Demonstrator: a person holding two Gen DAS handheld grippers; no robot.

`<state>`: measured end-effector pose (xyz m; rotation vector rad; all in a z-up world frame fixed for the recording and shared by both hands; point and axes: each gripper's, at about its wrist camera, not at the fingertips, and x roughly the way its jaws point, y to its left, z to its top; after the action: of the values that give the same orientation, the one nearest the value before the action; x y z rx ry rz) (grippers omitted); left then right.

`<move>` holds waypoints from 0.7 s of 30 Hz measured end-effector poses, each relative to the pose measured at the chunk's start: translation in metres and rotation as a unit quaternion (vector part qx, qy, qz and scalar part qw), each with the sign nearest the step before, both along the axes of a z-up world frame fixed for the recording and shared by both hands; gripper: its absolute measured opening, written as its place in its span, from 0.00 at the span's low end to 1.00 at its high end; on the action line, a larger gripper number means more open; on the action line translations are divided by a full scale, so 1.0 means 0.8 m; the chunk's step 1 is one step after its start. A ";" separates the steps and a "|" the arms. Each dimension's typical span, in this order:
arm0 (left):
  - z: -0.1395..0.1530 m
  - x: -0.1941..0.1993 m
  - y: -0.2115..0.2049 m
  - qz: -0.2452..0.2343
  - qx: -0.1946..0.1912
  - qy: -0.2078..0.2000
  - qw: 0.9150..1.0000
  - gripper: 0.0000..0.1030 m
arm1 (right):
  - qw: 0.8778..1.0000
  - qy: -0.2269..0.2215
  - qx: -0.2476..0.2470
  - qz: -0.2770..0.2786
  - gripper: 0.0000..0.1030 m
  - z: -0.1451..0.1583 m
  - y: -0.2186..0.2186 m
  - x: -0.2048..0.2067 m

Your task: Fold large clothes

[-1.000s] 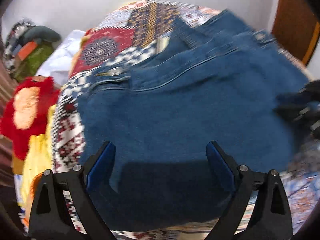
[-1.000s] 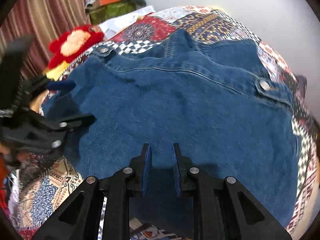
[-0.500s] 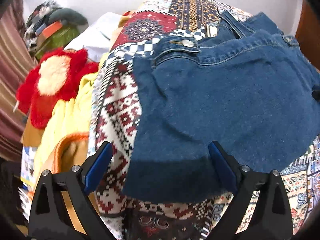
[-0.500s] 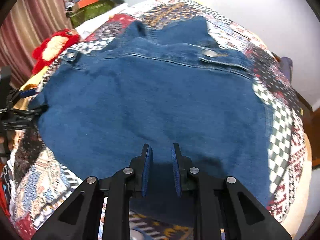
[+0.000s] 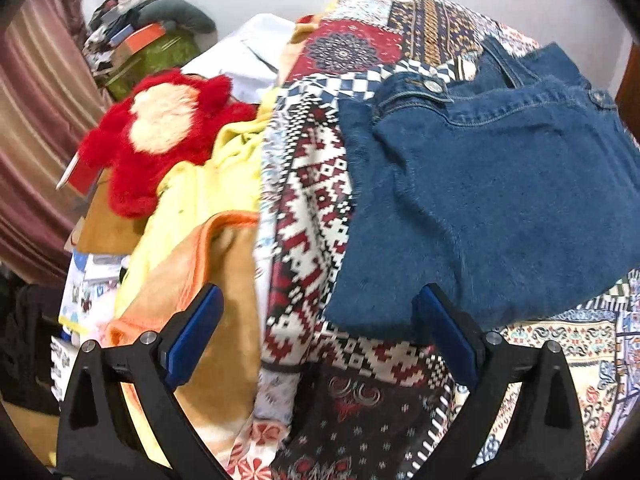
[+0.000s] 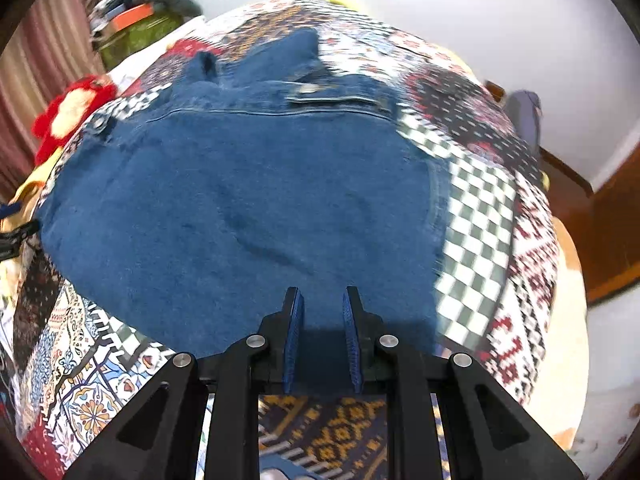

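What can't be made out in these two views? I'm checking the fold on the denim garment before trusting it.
- Denim garment, left wrist view: its right side is cut off by the picture's edge.
- Its near hem, right wrist view: hidden behind the right gripper, so whether the nearly closed fingers pinch cloth cannot be told.
- Its collar end, right wrist view: blurred, details unreadable.
- Layers underneath: covered by the top panel in both views.

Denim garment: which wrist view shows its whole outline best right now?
The right wrist view: the denim garment fills the middle, every edge visible on the patchwork bedspread. In the left wrist view the garment sits off to the right, cropped by the frame.
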<state>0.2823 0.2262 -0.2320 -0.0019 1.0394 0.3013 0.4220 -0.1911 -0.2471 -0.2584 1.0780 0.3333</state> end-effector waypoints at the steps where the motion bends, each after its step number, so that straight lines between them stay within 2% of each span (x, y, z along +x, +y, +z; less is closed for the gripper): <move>1: 0.004 -0.005 0.002 0.006 -0.005 -0.003 1.000 0.96 | 1.000 0.008 0.011 -0.005 0.16 0.004 -0.008 -0.001; 5: 0.021 -0.025 0.007 0.038 -0.033 -0.029 0.998 0.96 | 1.000 0.020 0.017 -0.018 0.16 0.013 -0.018 -0.006; 9: 0.031 -0.039 0.004 0.070 -0.061 -0.064 0.994 0.96 | 1.000 -0.011 -0.005 -0.010 0.16 0.032 -0.005 -0.020; 13: 0.039 -0.049 -0.010 0.087 -0.073 -0.107 0.988 0.96 | 0.999 -0.040 0.008 0.008 0.16 0.056 0.012 -0.034; 15: 0.035 -0.048 -0.014 0.085 -0.103 -0.114 0.984 0.96 | 0.998 -0.054 0.014 0.016 0.16 0.065 0.022 -0.039; 16: 0.029 -0.045 -0.016 0.080 -0.133 -0.113 0.981 0.96 | 0.998 -0.060 0.020 0.025 0.16 0.070 0.031 -0.041; 21: -0.005 -0.023 -0.025 0.053 -0.234 -0.088 0.967 0.96 | 0.995 -0.067 0.022 0.066 0.16 0.071 0.072 -0.047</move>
<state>0.2636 0.2062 -0.2360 -0.5027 0.9136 0.1431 0.3846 -0.1332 -0.1902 -0.3100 0.9222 0.4513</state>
